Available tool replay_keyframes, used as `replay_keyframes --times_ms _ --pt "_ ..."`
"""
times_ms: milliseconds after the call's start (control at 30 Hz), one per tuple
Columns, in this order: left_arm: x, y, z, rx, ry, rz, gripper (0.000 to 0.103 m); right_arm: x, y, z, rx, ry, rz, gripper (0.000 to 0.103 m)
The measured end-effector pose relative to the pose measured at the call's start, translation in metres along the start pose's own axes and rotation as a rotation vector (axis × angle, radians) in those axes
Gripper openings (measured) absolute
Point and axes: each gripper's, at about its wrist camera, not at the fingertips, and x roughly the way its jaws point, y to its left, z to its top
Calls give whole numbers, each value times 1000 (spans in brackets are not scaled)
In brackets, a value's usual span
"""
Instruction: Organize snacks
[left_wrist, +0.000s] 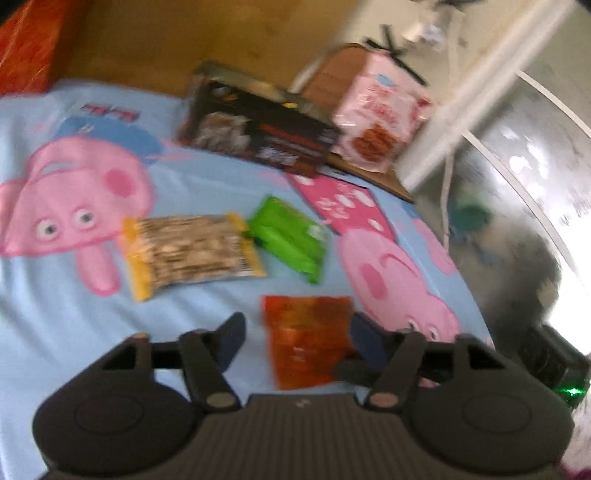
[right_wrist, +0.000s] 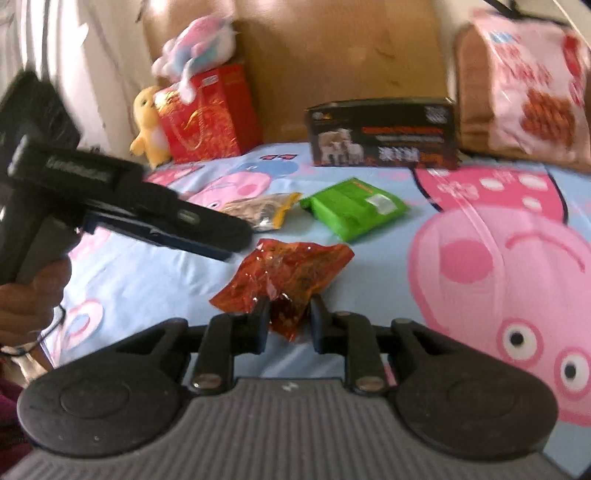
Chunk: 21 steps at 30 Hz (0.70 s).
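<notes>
Snacks lie on a light-blue cartoon-pig sheet (right_wrist: 147, 273). An orange-red snack packet (right_wrist: 284, 273) lies nearest; my right gripper (right_wrist: 286, 317) has its fingers either side of the packet's near corner, narrowly apart, and grip is unclear. In the left wrist view the same packet (left_wrist: 306, 339) lies between the wide-open fingers of my left gripper (left_wrist: 295, 332), which hovers over it. A yellow-edged nut packet (left_wrist: 192, 251), a green packet (left_wrist: 291, 240), a black box (left_wrist: 258, 133) and a pink snack bag (left_wrist: 380, 118) lie farther back. The left gripper also shows in the right wrist view (right_wrist: 221, 236).
A red gift bag (right_wrist: 207, 114), a yellow plush toy (right_wrist: 147, 125) and a pastel plush (right_wrist: 199, 40) stand at the back left against the wooden headboard (right_wrist: 332, 48). A brown cushion (right_wrist: 472, 81) backs the pink bag. The bed's right edge drops to a shiny floor (left_wrist: 517, 166).
</notes>
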Motion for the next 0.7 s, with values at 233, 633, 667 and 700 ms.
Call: replay_keyframes --times_ms 233,633,667,700 --pt "26 10 6 -107 86 -149 72 -7 -67 -18 521 -43 255 20" --pt "24 -23 54 18 32 -174 26 -10 -51 43 317 -118 225 18" --pt "20 -28 70 52 -1 -150 26 -5 -46 58 273 -133 207 19" --pt "19 -31 83 83 -31 -132 26 1 -42 76 226 -157 184 19"
